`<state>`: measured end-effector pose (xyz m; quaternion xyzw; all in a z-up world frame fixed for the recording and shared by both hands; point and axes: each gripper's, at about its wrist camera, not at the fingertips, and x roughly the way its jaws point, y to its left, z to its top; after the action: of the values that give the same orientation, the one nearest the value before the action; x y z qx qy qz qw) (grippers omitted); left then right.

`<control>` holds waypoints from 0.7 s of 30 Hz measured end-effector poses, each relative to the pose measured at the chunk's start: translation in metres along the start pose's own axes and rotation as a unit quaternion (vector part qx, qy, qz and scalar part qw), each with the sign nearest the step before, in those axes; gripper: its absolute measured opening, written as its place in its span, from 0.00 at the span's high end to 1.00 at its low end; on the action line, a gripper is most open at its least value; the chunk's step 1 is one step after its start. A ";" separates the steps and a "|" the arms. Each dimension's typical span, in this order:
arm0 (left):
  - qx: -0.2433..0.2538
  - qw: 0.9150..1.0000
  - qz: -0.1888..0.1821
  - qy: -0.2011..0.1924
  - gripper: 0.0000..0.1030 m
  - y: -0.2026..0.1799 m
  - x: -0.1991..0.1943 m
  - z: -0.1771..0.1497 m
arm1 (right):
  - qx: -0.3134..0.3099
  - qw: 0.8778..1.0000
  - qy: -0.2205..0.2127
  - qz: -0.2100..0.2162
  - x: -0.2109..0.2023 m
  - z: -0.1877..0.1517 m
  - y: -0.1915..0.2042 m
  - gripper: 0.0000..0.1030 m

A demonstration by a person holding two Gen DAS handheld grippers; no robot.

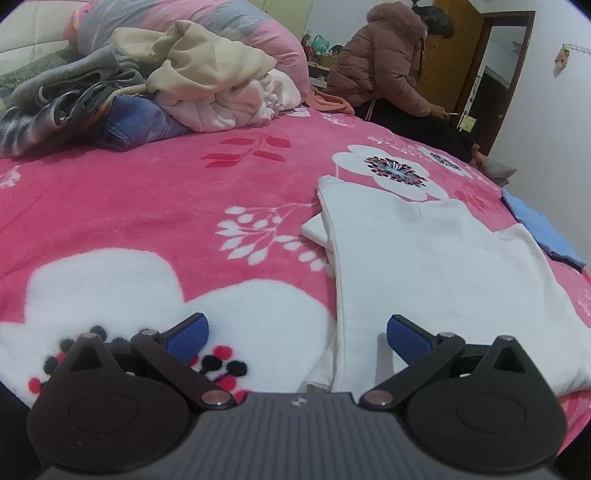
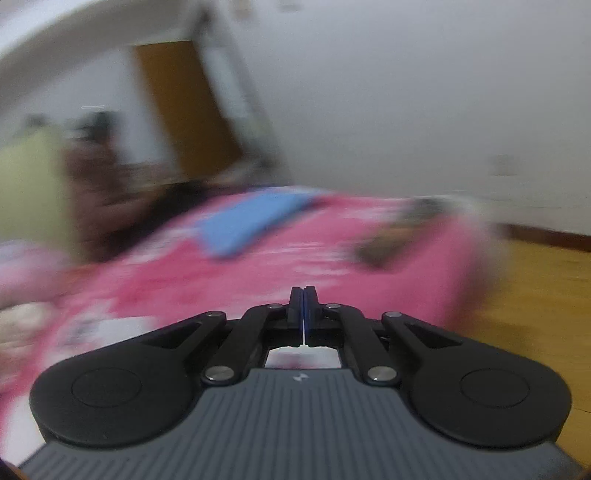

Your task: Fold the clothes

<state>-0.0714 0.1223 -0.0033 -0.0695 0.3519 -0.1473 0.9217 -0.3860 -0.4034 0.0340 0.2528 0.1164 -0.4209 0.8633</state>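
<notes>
A white garment lies partly folded and flat on the pink flowered blanket in the left wrist view, right of centre. My left gripper hovers open just over its near left edge, blue pads wide apart with nothing between them. In the blurred right wrist view my right gripper is shut, pads together, with nothing visible between them, above the pink blanket. A folded blue cloth lies ahead of it; the same blue cloth sits at the bed's right edge.
A heap of unfolded clothes sits at the back left against a pink and grey quilt. A person in a brownish padded jacket sits on the far edge of the bed. Wooden floor lies beyond the bed's right edge.
</notes>
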 end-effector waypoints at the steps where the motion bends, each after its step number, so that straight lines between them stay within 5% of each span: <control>1: -0.001 1.000 -0.001 0.000 0.00 0.001 0.000 0.000 | 0.013 0.999 0.010 -0.045 -0.001 -0.003 -0.018 0.96; 2: -0.005 1.000 -0.002 0.001 0.00 0.001 0.000 0.001 | 0.033 0.995 0.029 -0.085 -0.001 -0.008 -0.036 0.95; 3: -0.009 1.000 -0.003 0.001 0.00 0.001 0.000 0.001 | 0.055 0.991 0.051 -0.110 0.002 -0.013 -0.052 0.83; 4: -0.014 1.000 -0.003 0.002 0.00 0.002 -0.001 0.002 | 0.083 0.985 0.077 -0.132 0.005 -0.020 -0.069 0.60; 6: -0.025 1.000 -0.004 0.002 0.00 0.003 -0.002 0.004 | 0.142 0.968 0.116 -0.173 0.009 -0.036 -0.097 0.35; 9: -0.044 0.999 -0.008 0.004 0.00 0.007 -0.006 0.006 | 0.205 0.950 0.135 -0.195 0.008 -0.057 -0.121 0.35; 13: -0.060 0.998 -0.005 0.001 0.00 0.011 -0.013 0.008 | 0.176 0.968 0.116 -0.134 0.007 -0.056 -0.102 0.35; 17: -0.067 0.998 -0.006 -0.003 0.00 0.013 -0.023 0.007 | 0.119 0.987 0.104 -0.013 0.020 -0.043 -0.052 0.35; 21: -0.067 0.998 -0.011 -0.010 0.00 0.014 -0.035 0.005 | 0.061 0.981 0.135 0.128 0.043 -0.037 0.010 0.35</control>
<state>-0.0896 0.1466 0.0191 -0.1364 0.3506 -0.1333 0.9169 -0.3507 -0.4070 -0.0117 0.3720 0.1726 -0.2757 0.8694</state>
